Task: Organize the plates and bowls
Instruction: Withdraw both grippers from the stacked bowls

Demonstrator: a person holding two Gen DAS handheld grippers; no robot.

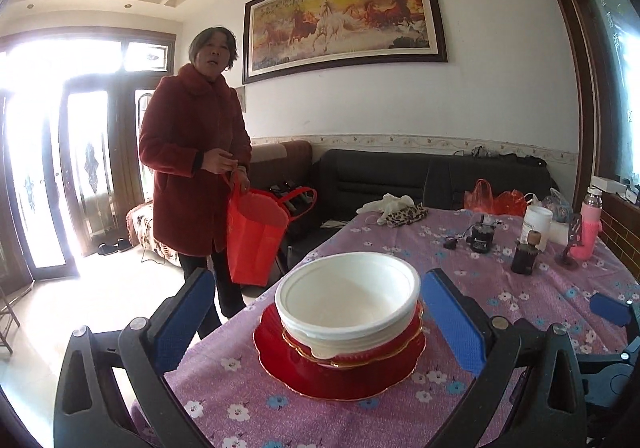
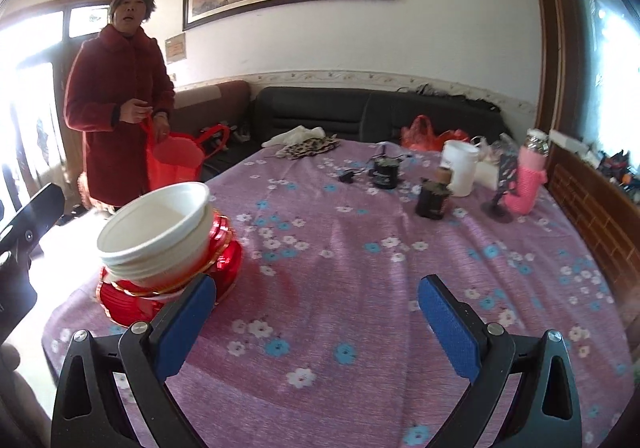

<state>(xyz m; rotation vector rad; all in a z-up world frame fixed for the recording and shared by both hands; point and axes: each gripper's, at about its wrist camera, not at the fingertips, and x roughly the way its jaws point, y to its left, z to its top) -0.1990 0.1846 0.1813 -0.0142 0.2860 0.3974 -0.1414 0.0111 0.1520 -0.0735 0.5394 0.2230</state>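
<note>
Stack of dishes: a white bowl (image 1: 347, 296) nested in a red gold-rimmed bowl (image 1: 372, 352), both on a red gold-rimmed plate (image 1: 320, 376). It stands on the desk (image 1: 520, 308), near the 9 o'clock edge of the purple flowered cloth; in the right wrist view it sits at 9 o'clock (image 2: 160, 232), and the white bowl leans toward 10 o'clock.

Left tongs (image 1: 332, 322): jaws at full spread, blue pads on either side of the stack and clear of it, nothing held.

Right tongs (image 2: 316, 326): jaws wide apart over bare cloth, nothing held; the left pad sits just in front of the red plate in the picture.

Far end of the desk, 1 to 2 o'clock: white plastic jar (image 2: 460, 167), label too small to read; two dark jars, one (image 2: 432, 199) corked; pink bottle (image 2: 528, 183); red plastic bag (image 2: 424, 135); leopard-print cloth (image 2: 308, 147).

Person in a dark red coat (image 1: 192, 159) stands at 10 o'clock holding a red bag (image 1: 252, 240).

Wall: framed picture of running horses (image 1: 344, 19), with brush characters along the top, not legible.
</note>
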